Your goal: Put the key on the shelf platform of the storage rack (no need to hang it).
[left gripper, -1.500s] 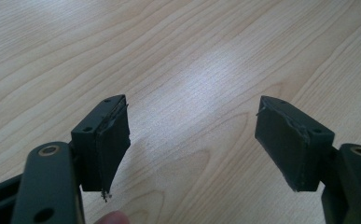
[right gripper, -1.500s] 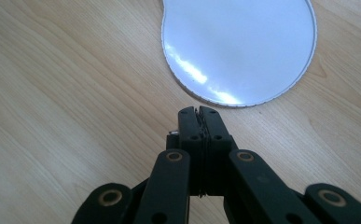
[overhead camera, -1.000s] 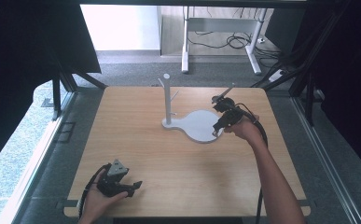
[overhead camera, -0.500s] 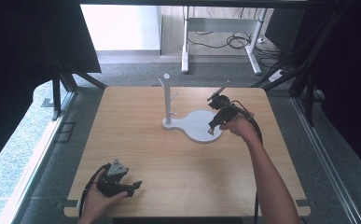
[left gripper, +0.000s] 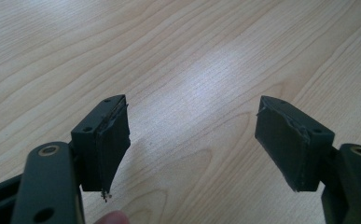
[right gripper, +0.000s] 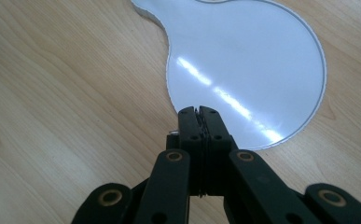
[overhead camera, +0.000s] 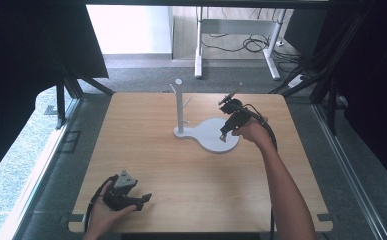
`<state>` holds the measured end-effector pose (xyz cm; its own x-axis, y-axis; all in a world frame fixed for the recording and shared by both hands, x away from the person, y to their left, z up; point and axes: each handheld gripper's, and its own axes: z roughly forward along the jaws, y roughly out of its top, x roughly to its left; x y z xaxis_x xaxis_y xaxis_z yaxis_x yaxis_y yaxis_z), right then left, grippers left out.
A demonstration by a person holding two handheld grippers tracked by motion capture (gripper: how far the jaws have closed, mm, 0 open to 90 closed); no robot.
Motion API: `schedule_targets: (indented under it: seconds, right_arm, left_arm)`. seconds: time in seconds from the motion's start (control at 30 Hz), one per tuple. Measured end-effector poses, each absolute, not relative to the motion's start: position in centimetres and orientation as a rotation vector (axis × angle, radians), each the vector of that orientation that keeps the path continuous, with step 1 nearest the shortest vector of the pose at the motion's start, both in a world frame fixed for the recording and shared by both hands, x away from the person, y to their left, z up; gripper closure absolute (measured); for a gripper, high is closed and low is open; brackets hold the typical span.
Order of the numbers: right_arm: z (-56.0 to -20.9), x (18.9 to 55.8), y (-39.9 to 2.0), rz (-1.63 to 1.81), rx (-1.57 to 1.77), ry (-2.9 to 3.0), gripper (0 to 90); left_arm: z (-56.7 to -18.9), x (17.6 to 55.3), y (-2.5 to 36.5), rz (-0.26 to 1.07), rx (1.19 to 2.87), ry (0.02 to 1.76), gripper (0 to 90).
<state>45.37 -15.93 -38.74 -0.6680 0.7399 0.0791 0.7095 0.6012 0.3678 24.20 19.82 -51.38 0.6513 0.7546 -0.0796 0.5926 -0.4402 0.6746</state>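
White stand base (overhead camera: 216,136) could get shoved across the worktop (overhead camera: 156,150) if the clenched, empty right tongs (overhead camera: 224,134) drop onto it; left tongs (overhead camera: 140,200) rest released.

You have one wooden table (overhead camera: 191,175) before you, and on it one white stand (overhead camera: 213,136) toward one o'clock: a single flat base carrying a single upright post (overhead camera: 179,105) with two short pegs. You hold two grippers: one left gripper (overhead camera: 142,199) at seven o'clock and one right gripper (overhead camera: 223,136) at one o'clock, each with two black jaws.
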Motion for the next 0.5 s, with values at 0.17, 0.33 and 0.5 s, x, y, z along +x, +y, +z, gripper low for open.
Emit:
schedule_targets:
  seconds: [0.17, 0.33, 0.5]
  right_arm:
    - [-39.0, 45.8, -15.8, 0.574, 1.248, 2.743, 90.0]
    - [-39.4, 46.3, -15.7, 0.567, 1.251, 2.752, 90.0]
    - [-39.9, 46.9, -15.5, 0.561, 1.269, 2.747, 90.0]
  left_arm:
    - [-51.3, 24.2, 19.9, 0.305, 2.181, 1.039, 26.4]
    - [-51.3, 24.2, 19.9, 0.305, 2.185, 1.038, 26.4]
    - [-51.3, 24.2, 19.9, 0.303, 2.185, 1.035, 26.4]
